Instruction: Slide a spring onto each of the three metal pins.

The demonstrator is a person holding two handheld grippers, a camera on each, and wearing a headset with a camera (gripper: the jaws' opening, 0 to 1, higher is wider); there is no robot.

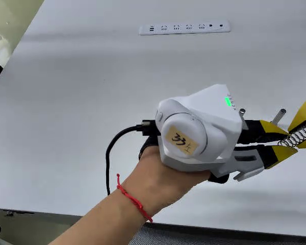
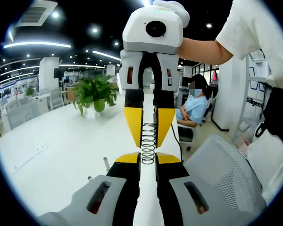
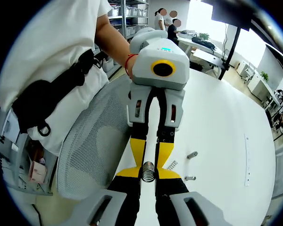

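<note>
One spring (image 2: 148, 143) midair over near right of table (image 1: 92, 76), shared: left gripper (image 2: 148, 160) and right gripper (image 3: 148, 175) each narrowed onto one end. Risk: unequal pull stretches coil, or slack grip flicks it past pins (image 3: 192, 154).

The left tongs (image 1: 279, 141) wear smooth white plastic, the spring (image 1: 299, 136) is bright metal wire, the tabletop (image 1: 92, 102) matt.

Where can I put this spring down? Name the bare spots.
Free: the wide table stretch between the power strip and the left tongs, and the patch left of the hand out to the table's edge. Crowded: the right side, where left and right tongs grip the spring beside the pins.
</note>
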